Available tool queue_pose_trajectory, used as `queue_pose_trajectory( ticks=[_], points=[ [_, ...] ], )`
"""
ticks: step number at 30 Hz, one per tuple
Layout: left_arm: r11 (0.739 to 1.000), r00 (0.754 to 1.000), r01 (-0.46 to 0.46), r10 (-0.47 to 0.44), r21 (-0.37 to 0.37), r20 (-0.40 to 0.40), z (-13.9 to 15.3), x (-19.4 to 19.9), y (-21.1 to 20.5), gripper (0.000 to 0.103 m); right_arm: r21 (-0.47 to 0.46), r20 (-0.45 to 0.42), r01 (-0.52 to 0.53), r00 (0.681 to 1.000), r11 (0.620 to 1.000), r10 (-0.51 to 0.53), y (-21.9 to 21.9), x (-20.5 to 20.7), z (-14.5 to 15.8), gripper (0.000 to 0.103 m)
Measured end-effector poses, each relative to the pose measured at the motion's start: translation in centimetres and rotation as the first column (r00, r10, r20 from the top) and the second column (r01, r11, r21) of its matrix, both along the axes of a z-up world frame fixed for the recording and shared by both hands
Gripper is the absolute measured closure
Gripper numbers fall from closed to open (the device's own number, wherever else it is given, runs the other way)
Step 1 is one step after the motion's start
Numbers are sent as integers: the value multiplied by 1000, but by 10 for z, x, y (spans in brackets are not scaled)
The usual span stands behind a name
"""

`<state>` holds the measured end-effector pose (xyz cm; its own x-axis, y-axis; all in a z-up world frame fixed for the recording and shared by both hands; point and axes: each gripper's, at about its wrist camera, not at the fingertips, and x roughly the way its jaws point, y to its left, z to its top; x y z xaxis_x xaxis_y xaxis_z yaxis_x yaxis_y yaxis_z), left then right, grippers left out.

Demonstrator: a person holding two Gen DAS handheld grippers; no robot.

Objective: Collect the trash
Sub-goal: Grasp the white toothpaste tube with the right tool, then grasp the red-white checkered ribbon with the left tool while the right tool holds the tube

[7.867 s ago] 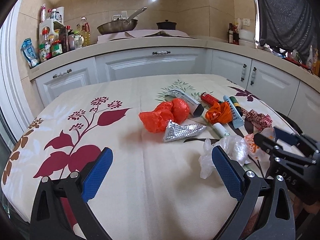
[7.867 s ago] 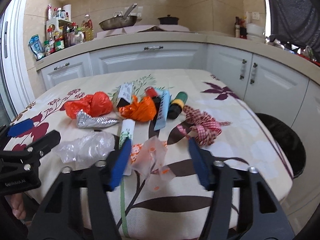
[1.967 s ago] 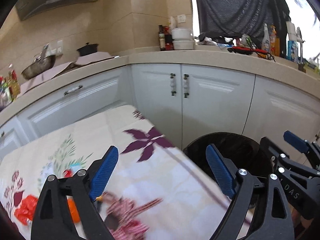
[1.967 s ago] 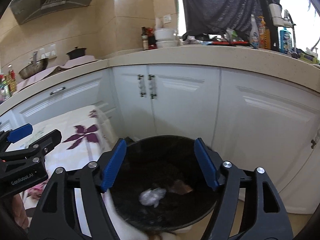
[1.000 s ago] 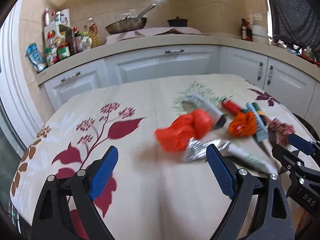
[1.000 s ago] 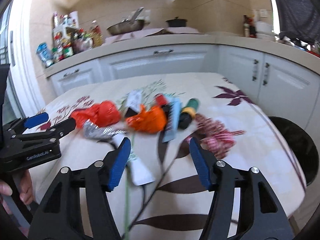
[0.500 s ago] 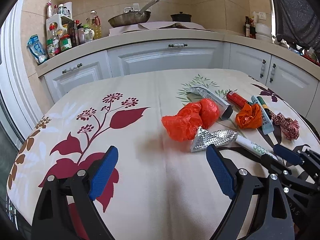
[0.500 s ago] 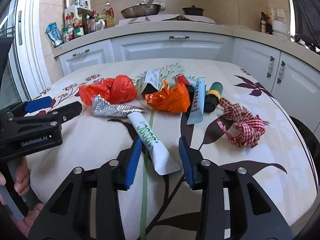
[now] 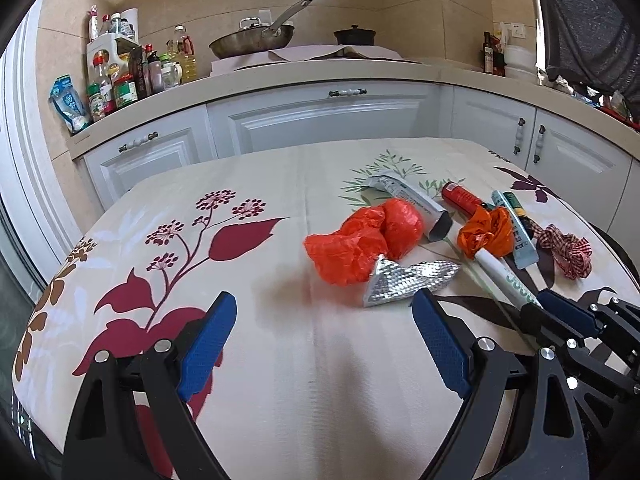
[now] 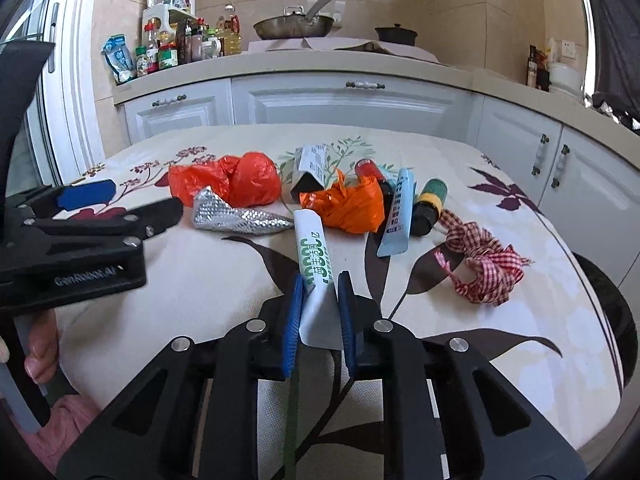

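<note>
My right gripper [image 10: 319,280] is shut on the flat end of a white tube with green print [image 10: 314,256], which lies on the floral tablecloth [image 10: 200,280]. The tube also shows in the left wrist view [image 9: 506,276]. My left gripper [image 9: 324,320] is open and empty above the cloth, short of a silver foil wrapper [image 9: 404,282] and a red plastic bag [image 9: 360,240]. Further trash lies behind: an orange bag [image 10: 348,204], a light blue tube [image 10: 398,212], a green-capped bottle [image 10: 428,202], a red checked ribbon [image 10: 480,264] and a grey tube [image 9: 412,204].
A black bin [image 10: 608,304] stands off the table's right edge. White cabinets [image 9: 320,120] and a counter with bottles [image 9: 120,80] and a pan [image 9: 256,40] run behind the table. The left gripper's body [image 10: 72,240] sits at the left of the right wrist view.
Both grippers swung back from the bin to the table. The right gripper's jaws have closed onto the white tube's end. The left gripper has stayed open.
</note>
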<state>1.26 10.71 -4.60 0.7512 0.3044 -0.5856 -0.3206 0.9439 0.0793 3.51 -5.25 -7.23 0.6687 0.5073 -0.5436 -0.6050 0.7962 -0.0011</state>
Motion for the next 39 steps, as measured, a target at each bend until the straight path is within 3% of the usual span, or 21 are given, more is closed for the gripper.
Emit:
queue_pose_trajectory(
  ticks=[12,25,30,39],
  points=[
    [994,994,105,-105,10,19,8,12,-46,16,31,65,111,991,993,-113,-47,1,24,85],
    [961,961,273,-274,35,26,14,42,-133,16,77,65,315,945,946,-320,-133,25,26,85],
    [951,951,307,-308,33,28,12,60,-160,16,91,50,371,925,924,-376,-163,36,22,85],
    [955,955,296,-296,13,-9,3,94,-185,16,109,21,421,905,900,-426,-195,48,13,85]
  ],
)
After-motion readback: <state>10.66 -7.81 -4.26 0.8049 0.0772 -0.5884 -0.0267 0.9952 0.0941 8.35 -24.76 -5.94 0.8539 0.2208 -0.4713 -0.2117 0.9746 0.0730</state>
